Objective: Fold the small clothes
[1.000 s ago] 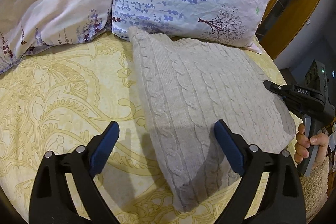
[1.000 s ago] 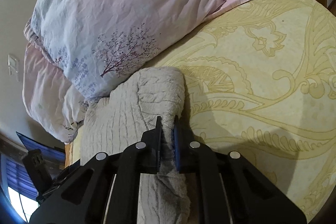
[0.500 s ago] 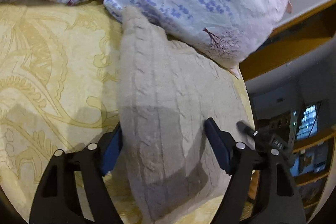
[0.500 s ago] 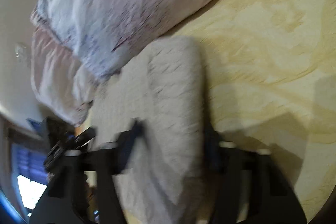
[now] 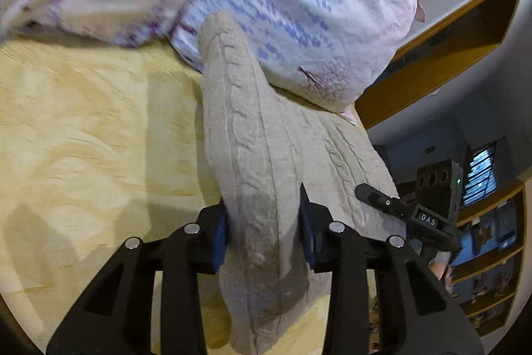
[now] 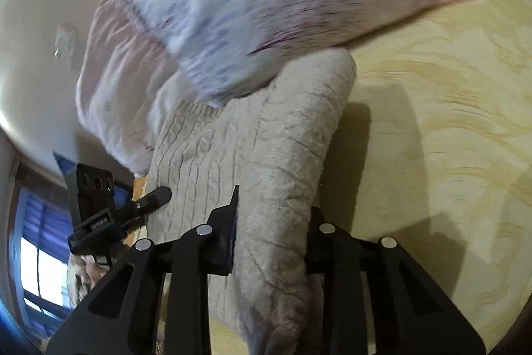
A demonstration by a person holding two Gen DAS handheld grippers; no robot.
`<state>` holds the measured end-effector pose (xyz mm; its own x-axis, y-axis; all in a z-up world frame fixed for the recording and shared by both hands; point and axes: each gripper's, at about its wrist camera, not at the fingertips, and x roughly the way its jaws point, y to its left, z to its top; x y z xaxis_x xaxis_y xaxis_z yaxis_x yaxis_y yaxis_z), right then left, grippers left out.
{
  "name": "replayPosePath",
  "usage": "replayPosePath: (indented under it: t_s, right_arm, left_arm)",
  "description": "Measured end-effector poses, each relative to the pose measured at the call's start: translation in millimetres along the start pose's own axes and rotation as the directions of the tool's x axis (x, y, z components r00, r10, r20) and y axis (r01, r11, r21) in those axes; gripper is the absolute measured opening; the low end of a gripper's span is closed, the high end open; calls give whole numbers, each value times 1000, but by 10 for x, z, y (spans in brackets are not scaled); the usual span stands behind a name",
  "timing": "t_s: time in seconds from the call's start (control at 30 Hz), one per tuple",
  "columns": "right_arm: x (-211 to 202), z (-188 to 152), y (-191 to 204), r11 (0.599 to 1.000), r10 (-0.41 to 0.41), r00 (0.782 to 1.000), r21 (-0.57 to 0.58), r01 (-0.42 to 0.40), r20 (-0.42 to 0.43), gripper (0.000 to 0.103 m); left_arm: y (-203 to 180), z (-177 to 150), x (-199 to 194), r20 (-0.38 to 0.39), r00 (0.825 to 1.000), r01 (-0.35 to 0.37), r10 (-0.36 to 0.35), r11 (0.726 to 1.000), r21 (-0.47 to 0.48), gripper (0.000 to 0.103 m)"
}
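My left gripper [image 5: 262, 222] is clamped on a raised fold of the beige cable-knit sweater [image 5: 266, 155], blue pads [image 5: 220, 232] pressed to either side of the cloth. My right gripper [image 6: 271, 218] pinches a thick fold of the same sweater [image 6: 266, 155] from the opposite side, jaws partly closed around the bundle. The sweater lies on the yellow bed [image 5: 83, 138] near its edge, its far end touching the floral pillow [image 5: 299, 5].

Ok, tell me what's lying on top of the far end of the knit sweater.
The blue-flowered pillow overlaps the beige cable-knit sweater at its far end. How far the sweater runs beneath it is hidden. Both grippers clamp its near folds.
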<state>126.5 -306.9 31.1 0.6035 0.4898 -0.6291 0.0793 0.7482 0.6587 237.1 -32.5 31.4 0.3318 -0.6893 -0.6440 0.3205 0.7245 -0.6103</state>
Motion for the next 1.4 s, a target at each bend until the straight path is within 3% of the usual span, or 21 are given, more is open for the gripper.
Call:
replayPosePath:
  t_s: [0.23, 0.33, 0.43, 0.57, 0.63, 0.67, 0.7, 0.87, 0.97, 1.1, 1.17, 1.2, 1.27, 1.4]
  right_arm:
    - [553, -114, 572, 985, -3, 1000, -174, 1, -11, 25]
    - [763, -123, 553, 985, -56, 997, -167, 46, -55, 31]
    - [721, -114, 441, 993, -42, 997, -111, 34, -72, 36]
    - [471, -17, 290, 999, -22, 1000, -41, 22, -14, 41]
    - [442, 29, 256, 1000, -15, 1000, -19, 15, 7, 37]
    - [451, 25, 258, 1000, -7, 1000, -16, 7, 12, 28]
    - [481, 30, 291, 999, -7, 1000, -40, 8, 18, 10]
    - [491, 61, 438, 982, -142, 983, -112, 155, 119, 8]
    - [559, 75, 234, 976, -208, 974, -50, 213, 83, 8]
    - [550, 27, 194, 972, -226, 972, -46, 229, 56, 15]
    - [399, -9, 262, 969, -232, 969, -63, 238, 86, 38]
    - [291, -42, 325, 969, -225, 968, -81, 235, 114, 41]
    - [80, -165, 481, 971, -169, 970, -139, 195, 177, 41]
    - [62, -409, 765, 958, -103, 984, -253, 137, 146, 41]
  left_arm:
    - [571, 33, -546, 39, 994, -98, 101, 993, -63, 37]
    - [878, -22, -517, 10, 990, -140, 143, 981, -138, 45]
    - [951, -47, -556, 25, 993, -113, 119, 977, -179, 51]
    - [745, -87, -832, 115, 968, -214, 222, 973, -80, 56]
    - [633, -110, -963, 152, 962, -226, 228, 974, -33, 59]
    - [553, -110, -994, 163, 961, -225, 223, 974, -5, 60]
    - [439, -153, -999, 171, 962, -224, 215, 974, 35, 60]
    - [-7, -275, -799, 173, 952, -286, 254, 937, 201, 61]
    - [-82, -356, -669, 162, 935, -348, 314, 900, 263, 63]
    - [-50, -391, -497, 144, 923, -384, 357, 883, 272, 73]
    - [-61, -416, -504, 149, 922, -387, 358, 881, 272, 77]
    - [-61, -430, -524, 148, 923, -382, 355, 885, 267, 78]
    - [-72, -480, -572, 149, 926, -376, 348, 889, 262, 78]
    - [-53, -562, -570, 141, 917, -397, 373, 879, 264, 81]
